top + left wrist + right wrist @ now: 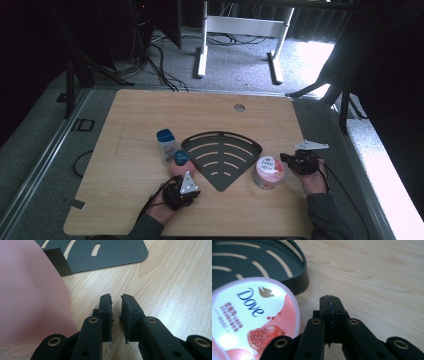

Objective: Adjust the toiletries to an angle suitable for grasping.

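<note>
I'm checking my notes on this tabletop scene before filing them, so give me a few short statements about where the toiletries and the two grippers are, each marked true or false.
1. The Dove tub sits inside the dark slotted rack. False: it stands on the table, just outside the rack's right edge.
2. The right gripper has its jaws closed with nothing between them. True.
3. The left gripper clamps the pink bottle. False: its jaws stand slightly apart and empty, and the bottle is beside them.
4. The blue-capped bottle stands left of the rack. True.
5. The right gripper is beside the Dove tub. True.
</note>
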`<state>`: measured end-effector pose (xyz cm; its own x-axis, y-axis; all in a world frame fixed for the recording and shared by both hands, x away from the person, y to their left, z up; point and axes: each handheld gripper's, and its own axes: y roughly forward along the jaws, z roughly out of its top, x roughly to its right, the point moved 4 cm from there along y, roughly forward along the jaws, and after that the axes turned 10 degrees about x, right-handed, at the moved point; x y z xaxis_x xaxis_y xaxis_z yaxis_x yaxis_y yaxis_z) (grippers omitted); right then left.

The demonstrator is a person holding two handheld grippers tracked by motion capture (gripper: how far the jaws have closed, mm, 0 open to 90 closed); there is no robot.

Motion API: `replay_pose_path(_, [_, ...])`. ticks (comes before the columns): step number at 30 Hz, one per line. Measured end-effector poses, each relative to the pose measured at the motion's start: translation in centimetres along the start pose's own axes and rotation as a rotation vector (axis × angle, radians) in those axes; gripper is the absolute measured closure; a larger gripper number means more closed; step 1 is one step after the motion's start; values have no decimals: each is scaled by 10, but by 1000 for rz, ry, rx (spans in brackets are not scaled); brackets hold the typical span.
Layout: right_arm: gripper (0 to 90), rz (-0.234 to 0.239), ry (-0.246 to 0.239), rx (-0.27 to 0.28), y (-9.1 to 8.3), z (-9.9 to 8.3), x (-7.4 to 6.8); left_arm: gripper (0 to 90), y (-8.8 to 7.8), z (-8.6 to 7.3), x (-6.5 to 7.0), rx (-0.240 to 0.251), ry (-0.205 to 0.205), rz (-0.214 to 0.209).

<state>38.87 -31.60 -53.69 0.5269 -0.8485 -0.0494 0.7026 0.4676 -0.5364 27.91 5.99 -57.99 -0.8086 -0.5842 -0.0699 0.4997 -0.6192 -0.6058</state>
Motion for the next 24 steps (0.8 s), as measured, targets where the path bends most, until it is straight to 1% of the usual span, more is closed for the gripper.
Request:
replay_pose_path(2, [900,13,9,-2,1,-2,1,785,0,0,0,2,-3,-2])
replay_pose_path(6, [900,44,-13,-7,2,-4,-4,785,0,0,0,4,-3,-3])
replay_pose_path(12, [900,49,-29,5,2,3,-7,785,1,0,1,8,-4,-8])
replay_pose_path(15, [900,52,-37,-7,4,6,-7,785,1,0,1,8,-2,-9])
replay_pose_path(19, [900,69,-36,-13,3,6,-8,785,1,0,1,12,-8,-15])
replay_pose_path(24, [900,91,-67,-25,5,5,-14,785,2,0,1,13,-12,-17])
